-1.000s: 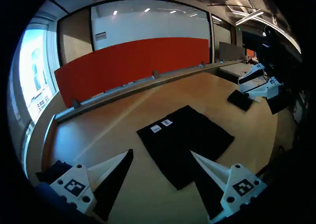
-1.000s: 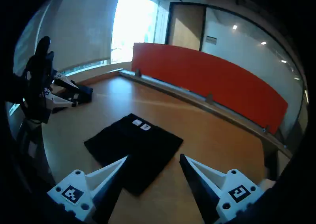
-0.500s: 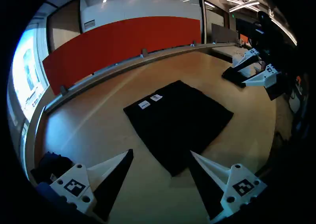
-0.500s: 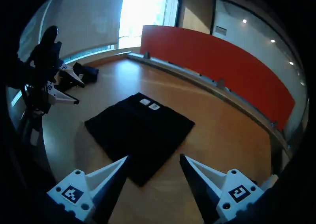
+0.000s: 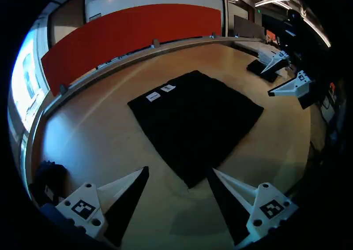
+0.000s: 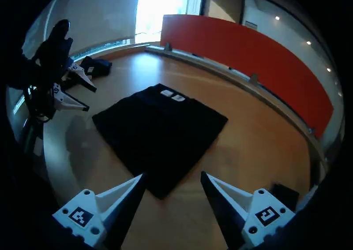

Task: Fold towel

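My left claw (image 5: 177, 169) is spread wide and grips nothing; in the left gripper view its fingertips frame the near corner of the black towel (image 5: 194, 113). My right claw (image 6: 172, 174) is just as released and empty, with another corner of the towel between its tips. The towel lies flat and unfolded on the wooden table (image 5: 88, 131), with two white tags (image 5: 153, 96) near its far edge. Past the table's far rim stands a red partition (image 5: 128, 29).
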